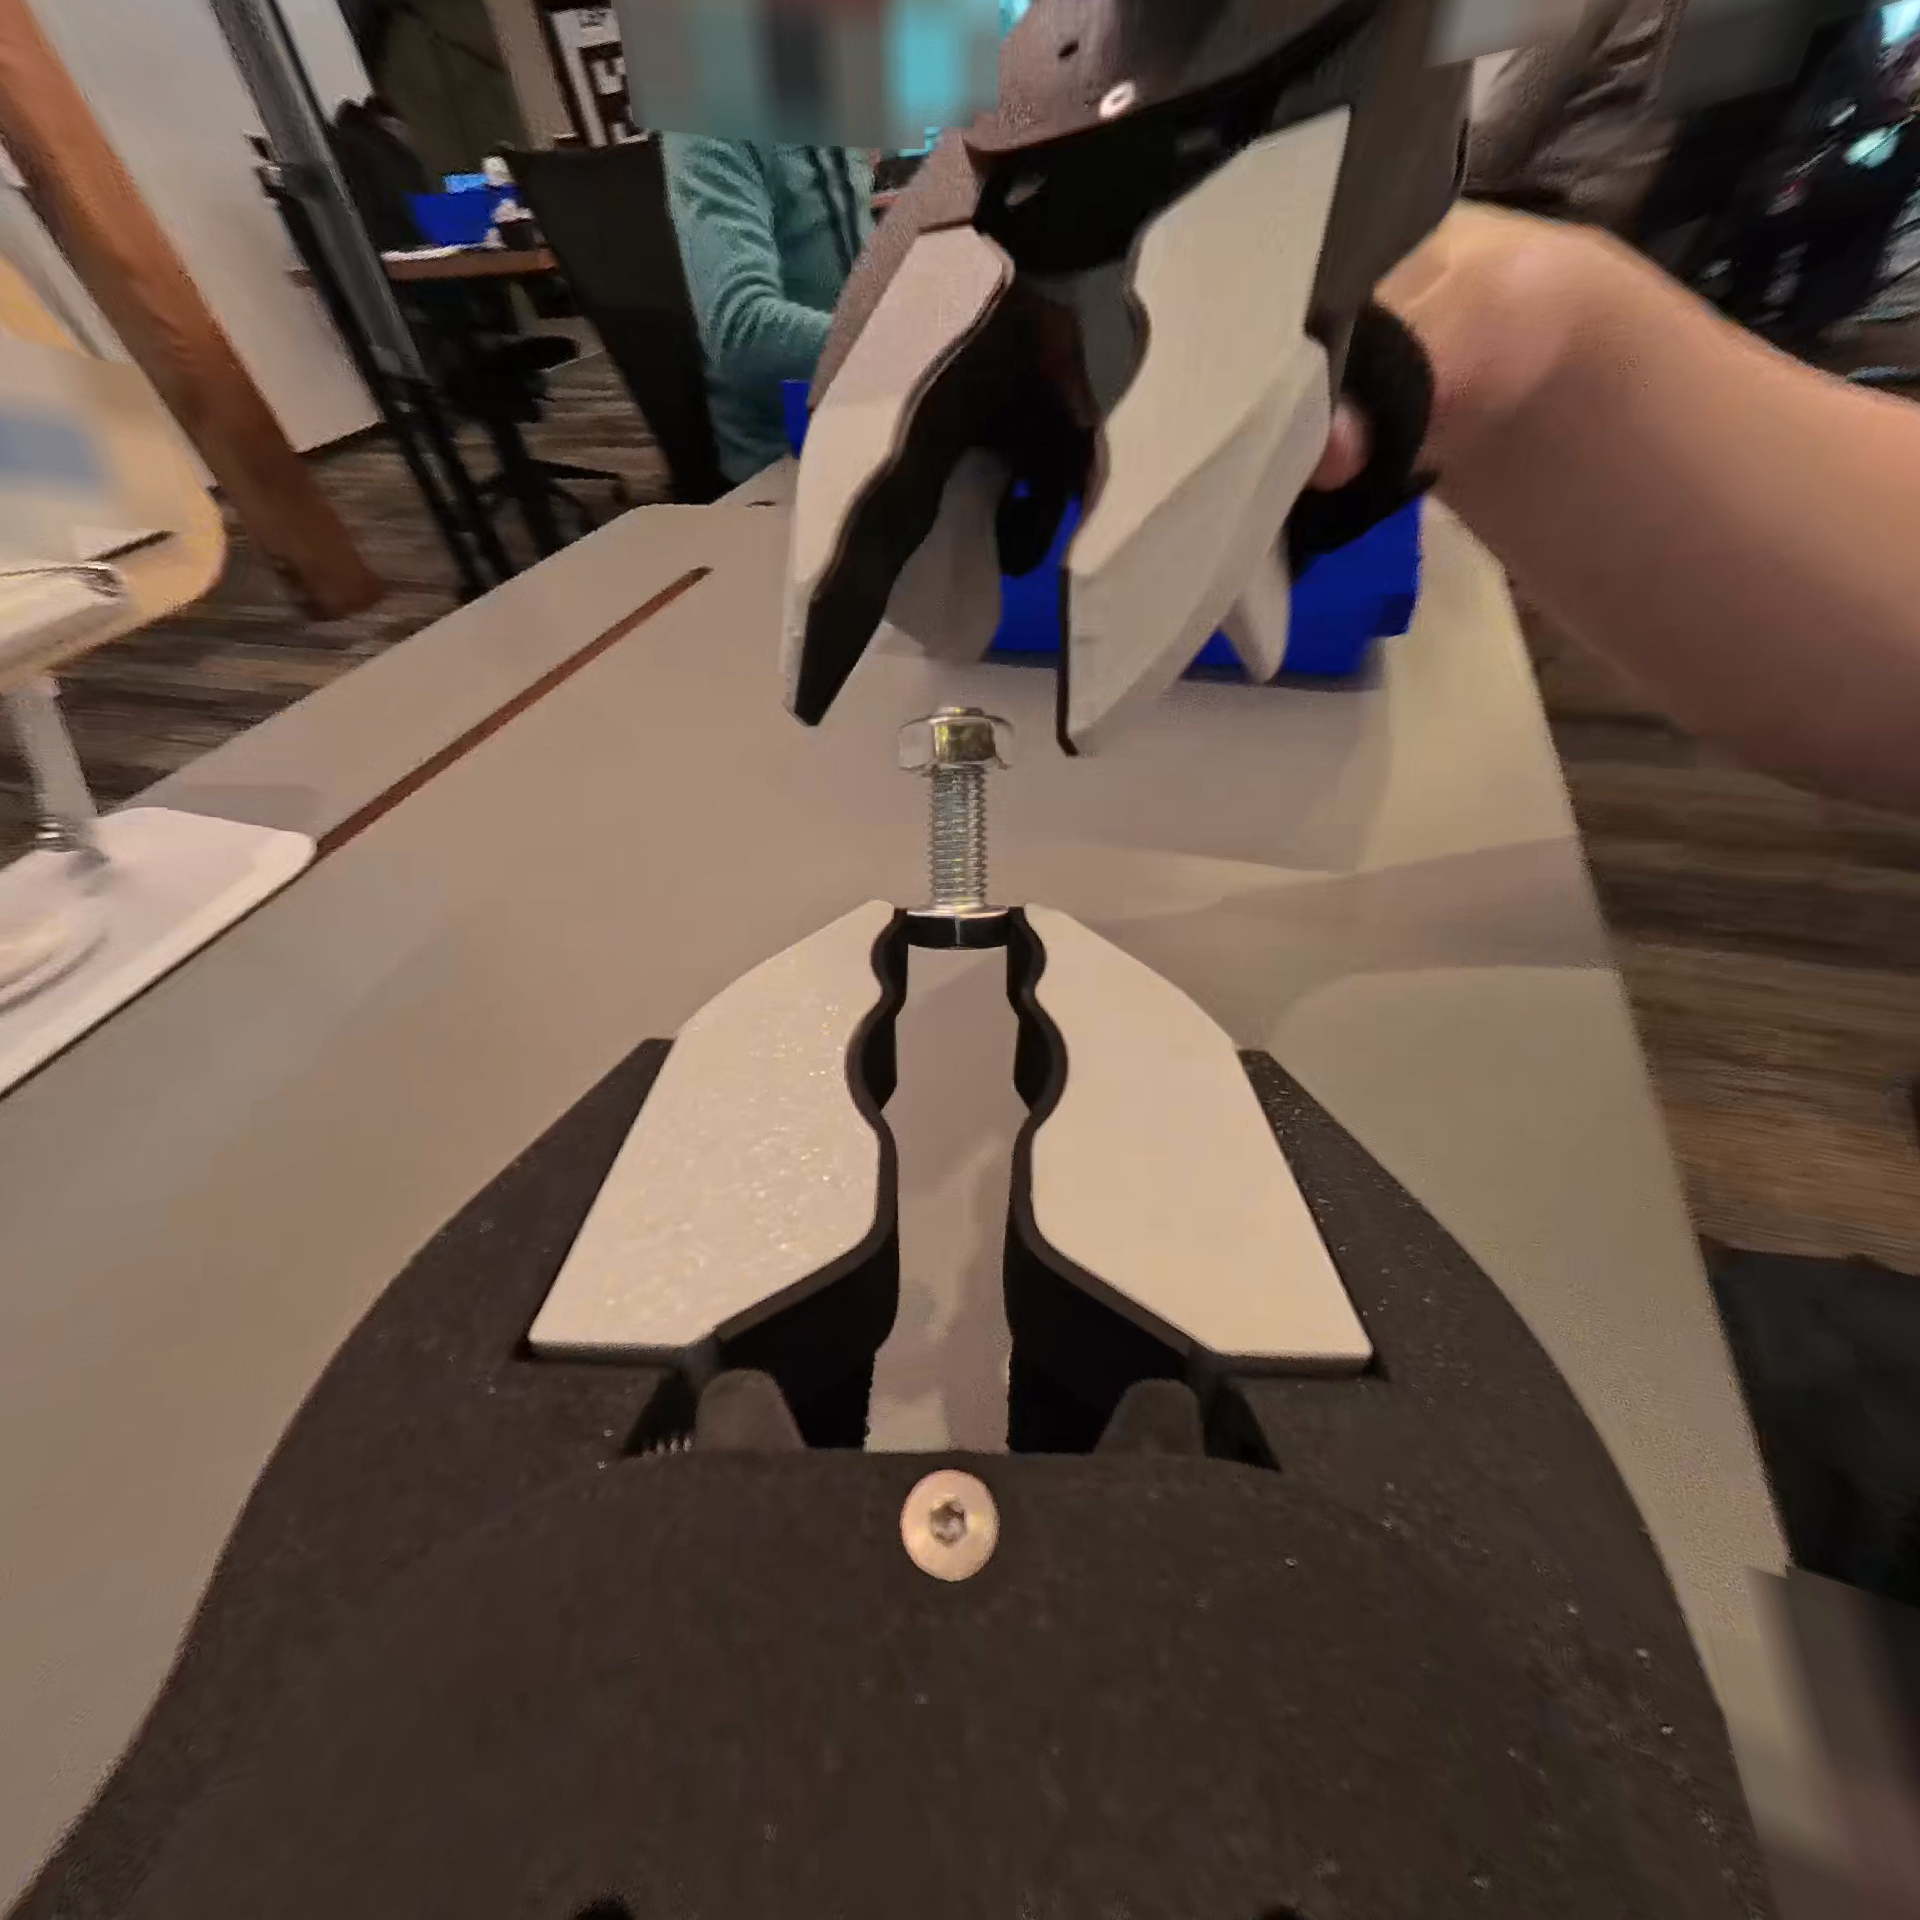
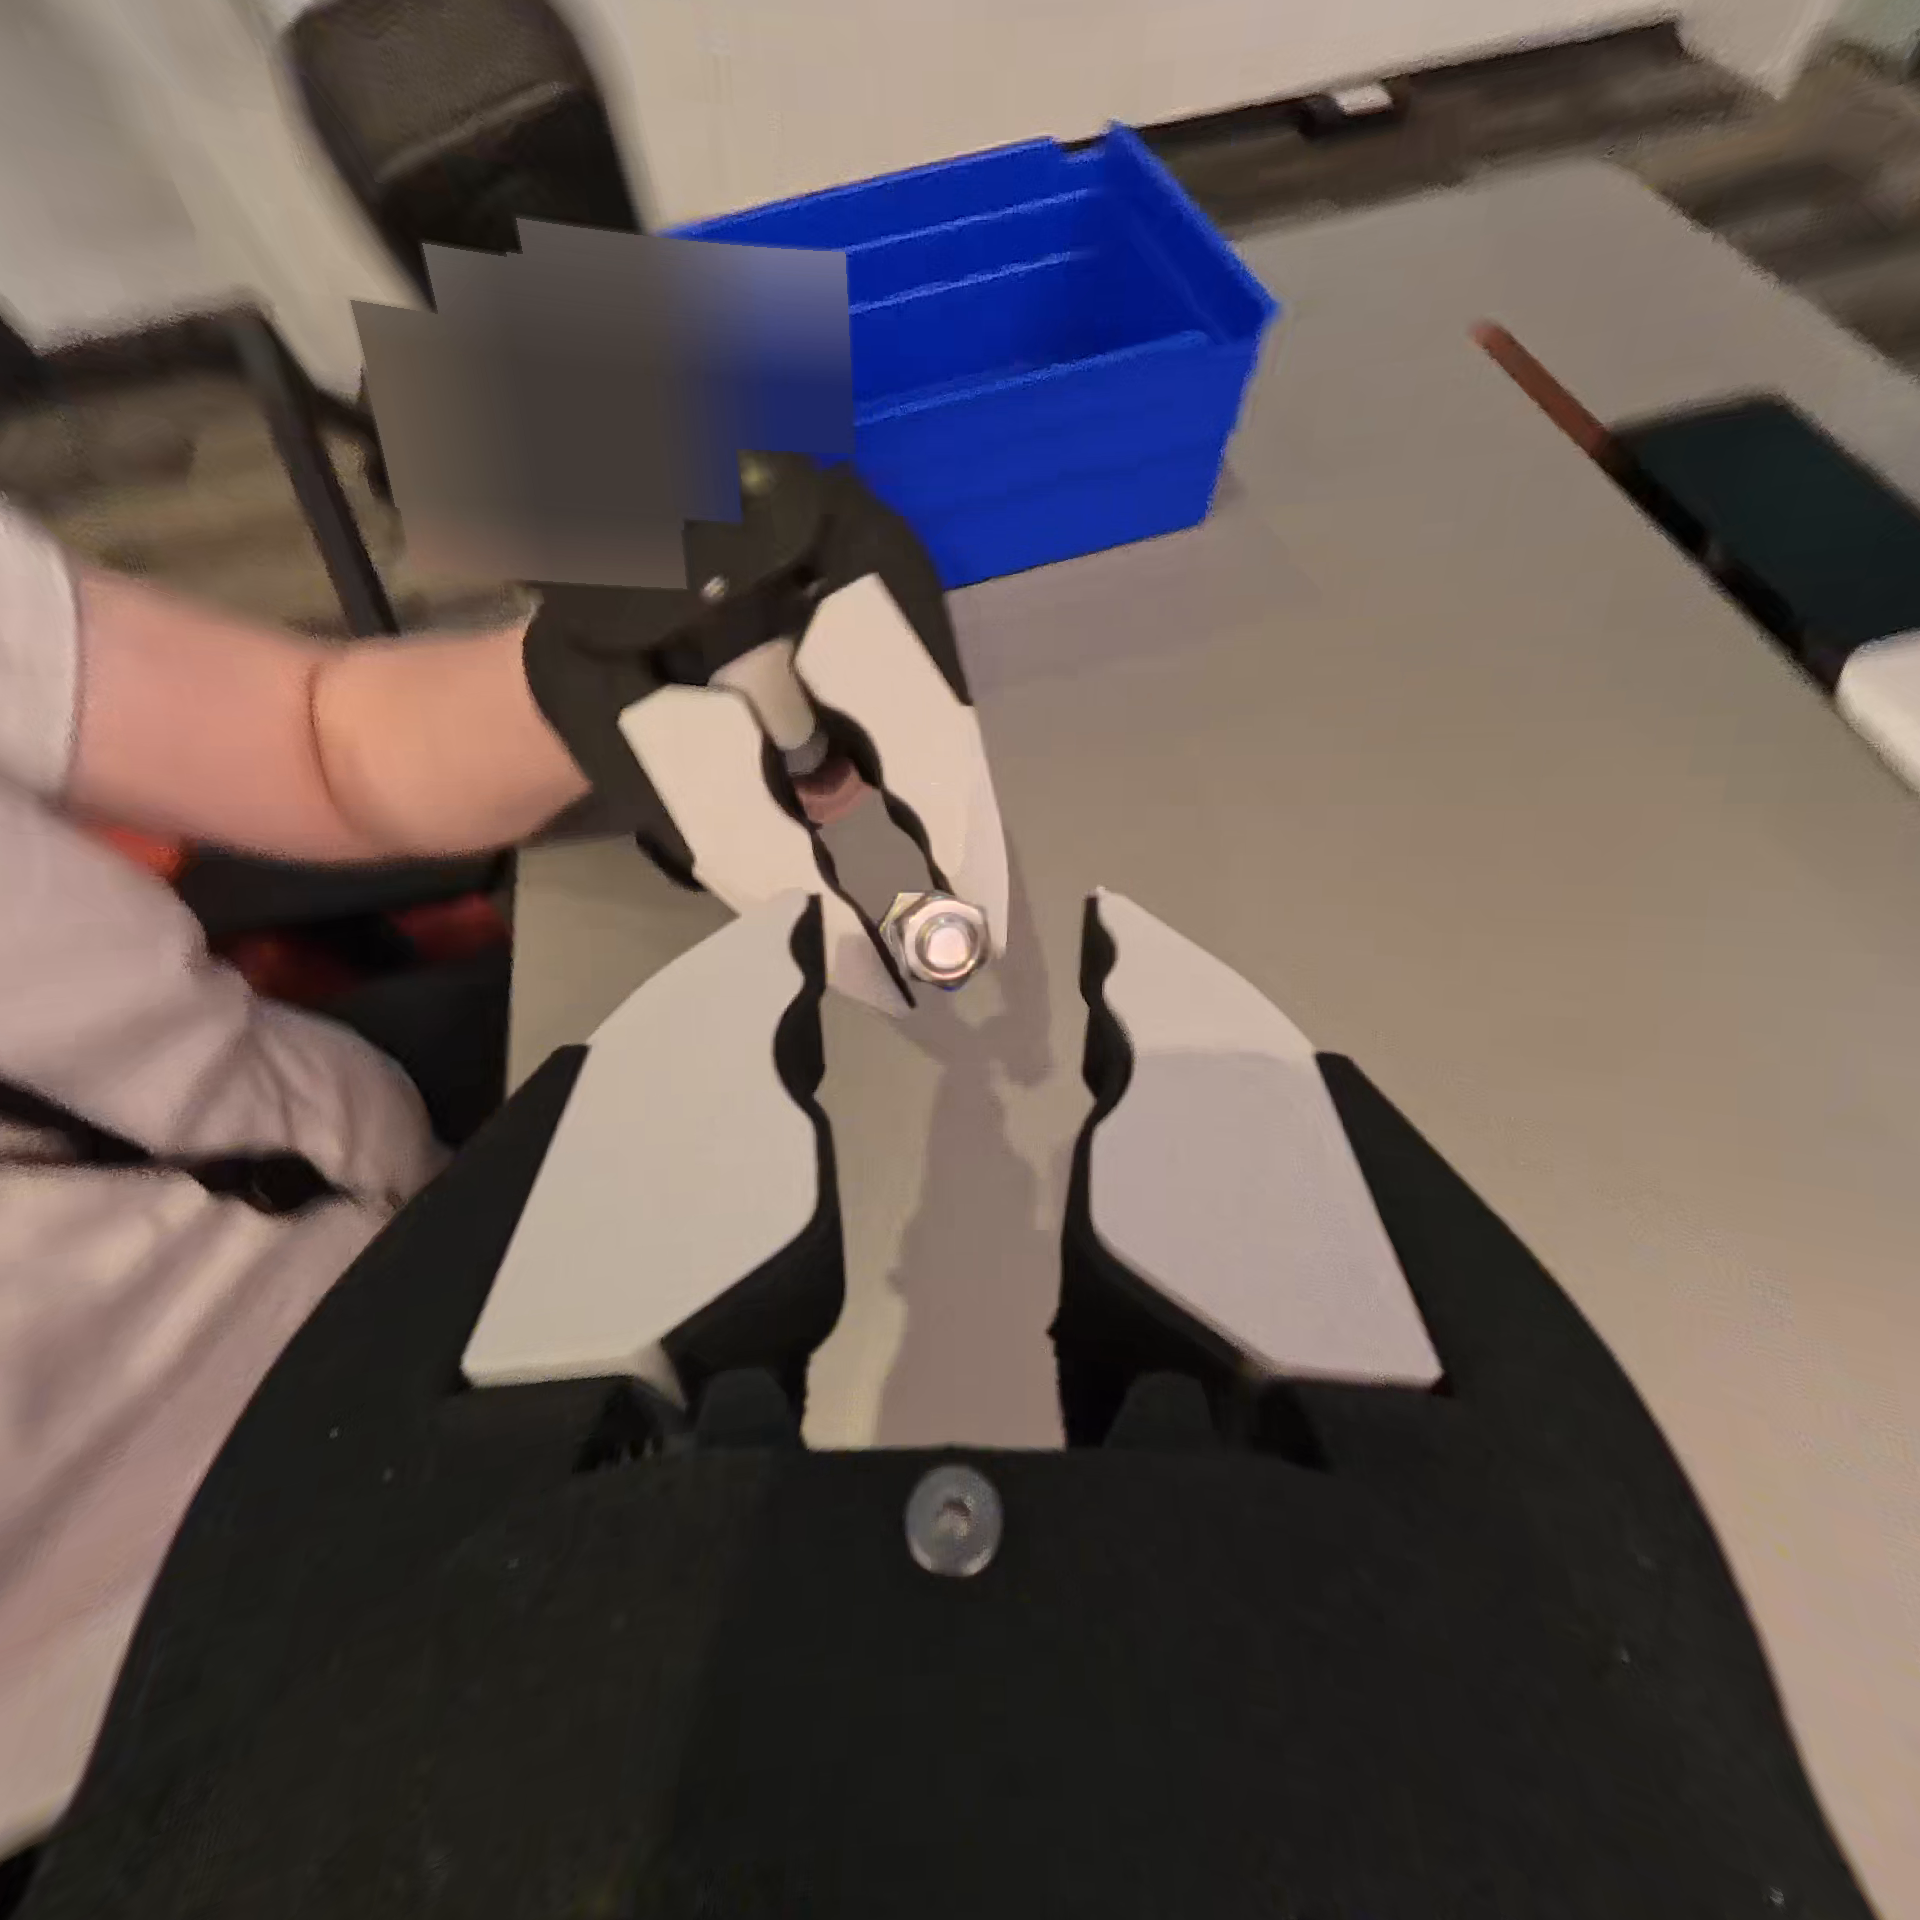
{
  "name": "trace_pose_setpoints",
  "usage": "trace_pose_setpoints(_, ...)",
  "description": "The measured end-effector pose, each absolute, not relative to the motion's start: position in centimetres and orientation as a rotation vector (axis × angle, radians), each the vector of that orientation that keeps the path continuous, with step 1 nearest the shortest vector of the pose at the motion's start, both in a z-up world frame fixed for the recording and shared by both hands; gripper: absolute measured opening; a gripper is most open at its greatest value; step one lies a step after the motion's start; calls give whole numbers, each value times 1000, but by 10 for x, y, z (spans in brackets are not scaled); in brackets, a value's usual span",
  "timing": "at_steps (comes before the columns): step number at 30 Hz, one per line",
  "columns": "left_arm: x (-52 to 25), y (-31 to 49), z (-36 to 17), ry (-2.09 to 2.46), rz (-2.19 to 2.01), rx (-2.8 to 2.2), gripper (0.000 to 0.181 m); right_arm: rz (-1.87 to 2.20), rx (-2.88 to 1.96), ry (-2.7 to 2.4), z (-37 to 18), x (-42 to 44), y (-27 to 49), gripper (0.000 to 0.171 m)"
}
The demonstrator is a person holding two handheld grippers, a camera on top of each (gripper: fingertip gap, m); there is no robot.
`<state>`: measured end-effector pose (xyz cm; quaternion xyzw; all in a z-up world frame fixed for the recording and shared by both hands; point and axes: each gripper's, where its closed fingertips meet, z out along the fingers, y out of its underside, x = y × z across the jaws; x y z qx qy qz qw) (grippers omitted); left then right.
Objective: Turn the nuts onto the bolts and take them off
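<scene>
Gripping the bolt [image 1: 957, 847] by its head, the left tool [image 1: 954, 925] holds it upright above the grey counter [image 1: 520, 935], with the nut [image 1: 954, 744] threaded at the top of the shank. No writing is legible anywhere. Just above the nut hangs the right tool [image 1: 935, 732], fingers spread wide to either side and touching nothing. Behind them on the counter sits a blue bin [image 2: 1049, 416], its ribbed inside showing nothing. A dark phone [image 2: 1787, 499] lies near the counter's edge.
</scene>
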<state>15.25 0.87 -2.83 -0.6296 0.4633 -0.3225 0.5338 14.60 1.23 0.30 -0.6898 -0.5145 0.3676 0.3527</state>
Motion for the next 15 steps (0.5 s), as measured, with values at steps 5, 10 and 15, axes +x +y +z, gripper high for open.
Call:
trace_pose_setpoints(5, 150, 18, -30, 1064, -687, -1513, 18, 1011, -2067, -1062, -13, 143, 22, 39)
trace_pose_setpoints(10, 148, 17, -30, 1075, -723, -1524, 18, 957, -2025, -1226, -14, 139, 14, 19)
trace_pose_setpoints(15, 155, -10, -30, 1176, -972, -1521, 18, 790, -1669, -1676, -11, 142, -9, 19)
